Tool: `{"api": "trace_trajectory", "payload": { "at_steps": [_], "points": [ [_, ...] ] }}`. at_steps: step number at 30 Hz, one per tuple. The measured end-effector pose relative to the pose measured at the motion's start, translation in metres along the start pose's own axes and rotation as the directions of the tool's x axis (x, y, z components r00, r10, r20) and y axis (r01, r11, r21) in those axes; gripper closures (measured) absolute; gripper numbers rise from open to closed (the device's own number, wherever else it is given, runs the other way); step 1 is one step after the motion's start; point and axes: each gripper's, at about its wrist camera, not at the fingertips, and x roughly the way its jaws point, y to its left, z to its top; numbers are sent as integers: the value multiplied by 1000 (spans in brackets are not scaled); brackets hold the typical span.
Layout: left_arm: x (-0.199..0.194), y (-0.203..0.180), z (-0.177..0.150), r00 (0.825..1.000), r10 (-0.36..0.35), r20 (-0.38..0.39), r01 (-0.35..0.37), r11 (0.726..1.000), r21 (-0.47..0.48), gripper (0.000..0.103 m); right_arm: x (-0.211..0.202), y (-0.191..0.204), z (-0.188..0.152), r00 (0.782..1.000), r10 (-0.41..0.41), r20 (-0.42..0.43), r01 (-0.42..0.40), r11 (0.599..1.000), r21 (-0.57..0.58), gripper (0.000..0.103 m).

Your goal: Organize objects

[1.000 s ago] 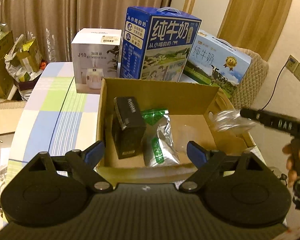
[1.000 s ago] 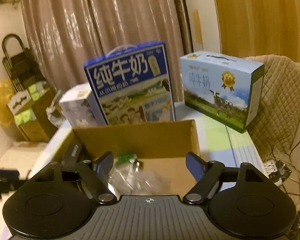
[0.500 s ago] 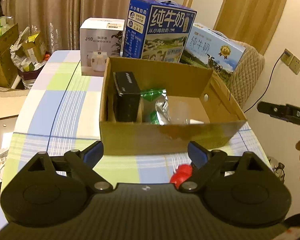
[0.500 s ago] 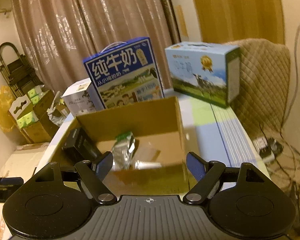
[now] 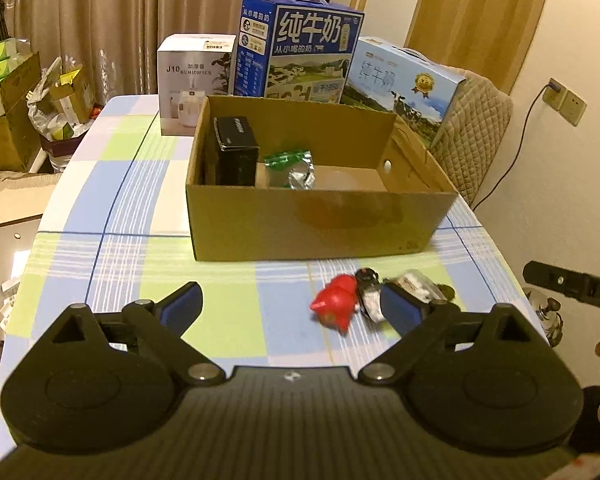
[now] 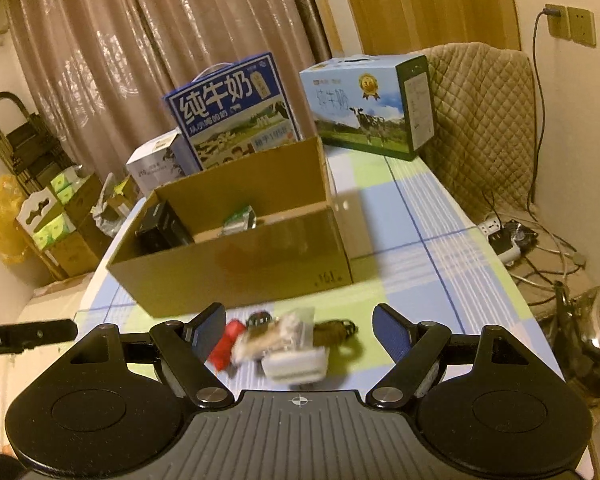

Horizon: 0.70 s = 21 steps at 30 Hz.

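Between picks, I have my left gripper opening on nothing and my right gripper spread empty over the red toy and white packet by the tabletop's near edge, in front of the cardboard box; next I close on 1.

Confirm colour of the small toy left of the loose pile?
Red: the small toy shows best in the left wrist view.

Both wrist views near, facing cardboard box

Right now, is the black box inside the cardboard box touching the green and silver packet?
Apart. The left wrist view shows the black box upright at the cardboard box's left end, with bare cardboard between it and the packet.
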Motion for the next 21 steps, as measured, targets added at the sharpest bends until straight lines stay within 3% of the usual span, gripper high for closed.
{"api": "trace_trajectory", "payload": {
  "at_steps": [21],
  "points": [
    [-17,-15,-35,999,-11,-33,12,999,50,8,-16,19,-27,1000,22,-21,-23,999,-41,25]
  ]
}}
